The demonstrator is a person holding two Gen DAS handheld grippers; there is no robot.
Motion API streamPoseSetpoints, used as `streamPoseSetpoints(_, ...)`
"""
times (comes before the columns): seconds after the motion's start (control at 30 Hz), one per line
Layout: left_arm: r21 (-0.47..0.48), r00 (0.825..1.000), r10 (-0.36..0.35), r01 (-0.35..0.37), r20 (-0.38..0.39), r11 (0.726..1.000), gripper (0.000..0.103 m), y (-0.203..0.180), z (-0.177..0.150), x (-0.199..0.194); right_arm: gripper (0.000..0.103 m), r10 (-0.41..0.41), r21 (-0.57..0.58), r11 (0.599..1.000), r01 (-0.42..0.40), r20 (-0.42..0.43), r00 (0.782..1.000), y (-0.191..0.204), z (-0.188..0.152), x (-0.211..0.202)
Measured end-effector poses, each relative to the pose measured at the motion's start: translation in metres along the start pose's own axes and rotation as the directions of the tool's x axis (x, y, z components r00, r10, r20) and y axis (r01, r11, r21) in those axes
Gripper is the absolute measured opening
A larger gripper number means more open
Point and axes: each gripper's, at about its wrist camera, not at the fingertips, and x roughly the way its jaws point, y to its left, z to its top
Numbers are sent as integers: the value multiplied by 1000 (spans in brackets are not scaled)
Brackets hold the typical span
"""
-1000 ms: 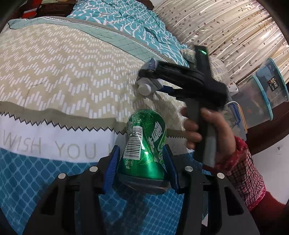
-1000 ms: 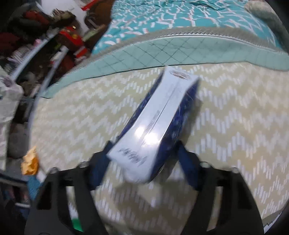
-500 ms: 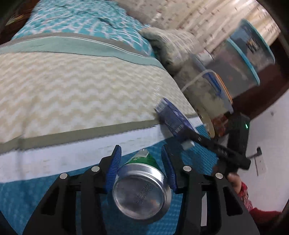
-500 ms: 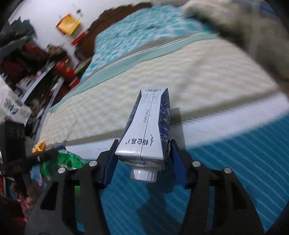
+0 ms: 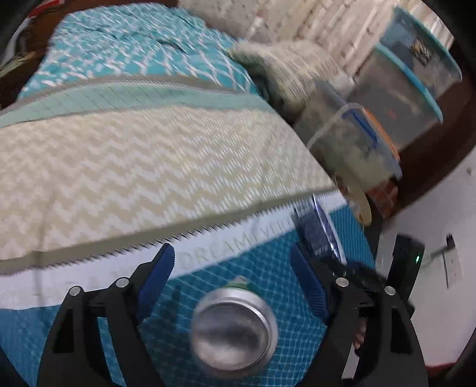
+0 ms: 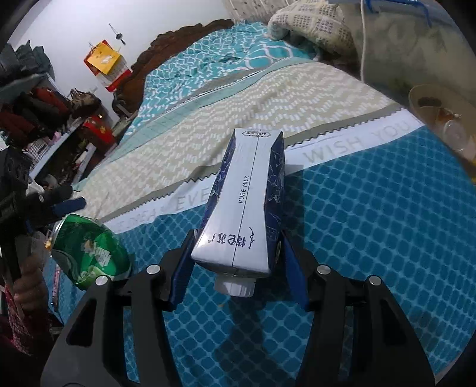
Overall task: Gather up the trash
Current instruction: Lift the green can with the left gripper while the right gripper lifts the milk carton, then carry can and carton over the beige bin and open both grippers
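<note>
My left gripper (image 5: 232, 268) is open, its blue pads wide apart. The green drink can (image 5: 233, 330) shows its silver base between and below the pads, touching neither, over the teal bed cover. The can also shows in the right wrist view (image 6: 89, 250), just below the left gripper's finger (image 6: 67, 205). My right gripper (image 6: 238, 253) is shut on a blue and white milk carton (image 6: 247, 199), cap end toward the camera, held above the bed. The carton's edge shows in the left wrist view (image 5: 318, 235).
The bed (image 6: 357, 238) fills both views, with a teal patterned cover, a beige chevron blanket (image 5: 134, 166) and a pillow (image 6: 312, 26). Clear storage boxes (image 5: 401, 98) stand stacked at the bedside. Cluttered shelves (image 6: 38, 125) stand at the left.
My left gripper has opened and let go of the green can, which now sits lower and free between the pads. My right gripper has kept the carton and swung over the teal cover.
</note>
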Motion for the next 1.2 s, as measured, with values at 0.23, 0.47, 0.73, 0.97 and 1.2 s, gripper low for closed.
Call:
streamPoseSetpoints(0.23, -81, 999, 19, -15, 40, 997, 83, 38, -28, -43, 57, 23, -8, 1000, -23, -6, 1000, 8, -1, 6)
streamPoseSetpoints(0.47, -34, 991, -74, 78, 114, 996, 92, 29, -82, -77, 57, 1, -18, 1000, -2, -17, 1000, 14, -1, 12)
streamPoseSetpoints(0.73, 103, 1000, -12, 10, 16, 995, 57, -12, -86, -8, 56, -19, -32, 999, 19, -10, 1000, 18, -3, 11)
streamPoseSetpoints(0.97, 139, 998, -31, 37, -50, 990, 17, -30, -48, 29, 56, -34, -29, 999, 37, 78, 996, 9, -7, -16)
streamPoseSetpoints(1.2, 281, 989, -112, 136, -100, 950, 16, -115, 0, 77, 56, -98, 71, 994, 87, 174, 980, -46, 2, -47)
